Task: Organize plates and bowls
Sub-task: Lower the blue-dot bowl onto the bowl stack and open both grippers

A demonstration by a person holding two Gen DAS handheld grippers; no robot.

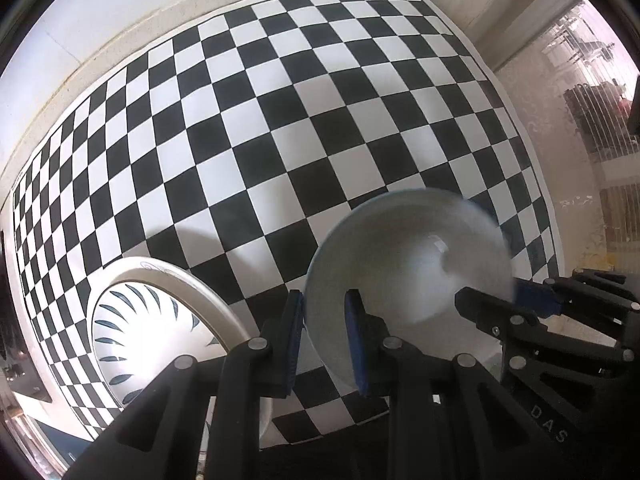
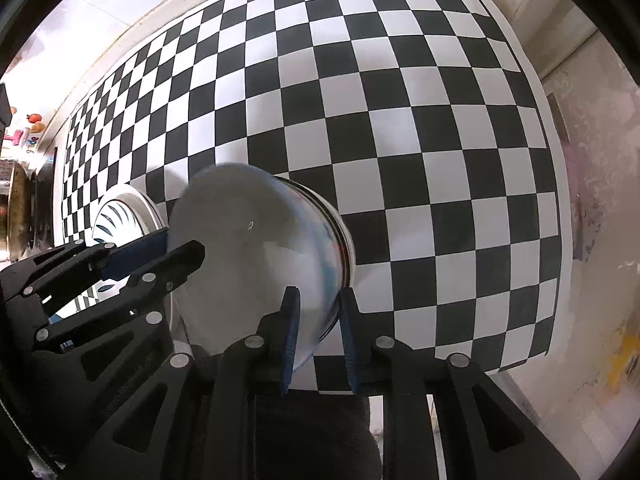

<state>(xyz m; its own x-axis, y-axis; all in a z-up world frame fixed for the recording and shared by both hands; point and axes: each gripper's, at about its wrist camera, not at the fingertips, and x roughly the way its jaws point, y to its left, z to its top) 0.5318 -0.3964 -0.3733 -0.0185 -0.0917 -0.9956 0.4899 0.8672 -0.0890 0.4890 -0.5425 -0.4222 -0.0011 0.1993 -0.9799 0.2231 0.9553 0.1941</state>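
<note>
Both grippers grip one pale bowl (image 1: pixel 404 264): the left gripper (image 1: pixel 326 320) pinches its near rim, the right gripper (image 2: pixel 316 320) the opposite rim. It hangs tilted above the checkered table (image 1: pixel 280 120) (blurred), beside the patterned plate (image 1: pixel 136 320). Stacking looks barely begun, I'd guess.

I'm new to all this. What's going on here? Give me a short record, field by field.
Surface: checkered mat
Held item: bowl, pale, tilted on its side, motion-blurred
Left gripper: fingers straddle the bowl's rim, one inside, one outside
Right gripper: fingers straddle the opposite rim
Nearby: patterned plate with dark leaf marks, on the mat to the bowl's left
Bowl contents: none visible
Task stage: bowl carried by both grippers, not yet set down
</note>
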